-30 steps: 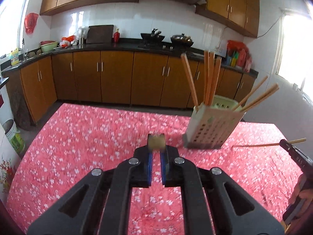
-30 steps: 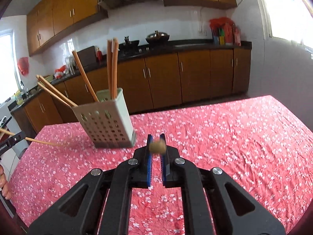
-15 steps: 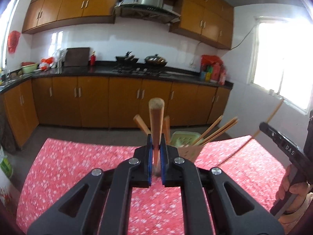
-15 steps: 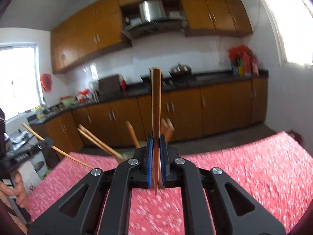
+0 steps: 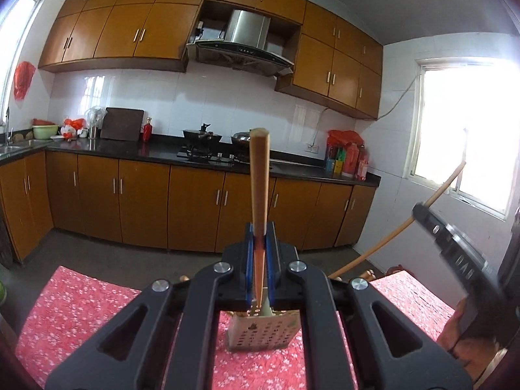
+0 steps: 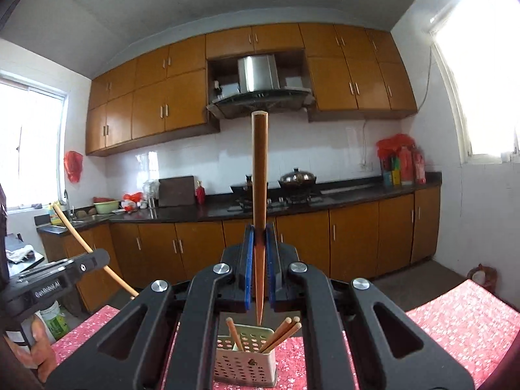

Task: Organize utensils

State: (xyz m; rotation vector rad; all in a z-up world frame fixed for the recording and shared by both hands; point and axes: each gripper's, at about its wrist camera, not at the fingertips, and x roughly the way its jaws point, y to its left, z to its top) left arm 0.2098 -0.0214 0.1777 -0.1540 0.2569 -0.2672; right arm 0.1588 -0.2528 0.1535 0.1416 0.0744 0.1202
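My left gripper [image 5: 259,237] is shut on a wooden chopstick [image 5: 259,178] that stands upright, thick end up. Just beyond and below it, the white perforated utensil holder [image 5: 264,331] stands on the red floral tablecloth [image 5: 81,308]. My right gripper [image 6: 259,240] is shut on a second chopstick [image 6: 259,178], whose thin tip hangs just above the holder [image 6: 243,365]. Several chopsticks [image 6: 281,331] lean inside it. In the other hand's view, each gripper shows from the side: the right gripper [image 5: 422,213] at the right, the left gripper [image 6: 99,258] at the left, both slanting their chopsticks.
A person's hand [image 5: 461,334] holds the right tool and another hand [image 6: 40,344] the left. Behind the table run brown kitchen cabinets [image 5: 146,201] and a dark counter with pans. The table edge [image 6: 471,312] lies to the right.
Both grippers have risen and tilted up with their chopsticks, which stood end-on a second ago and stand upright now. The holder has dropped low in both views.
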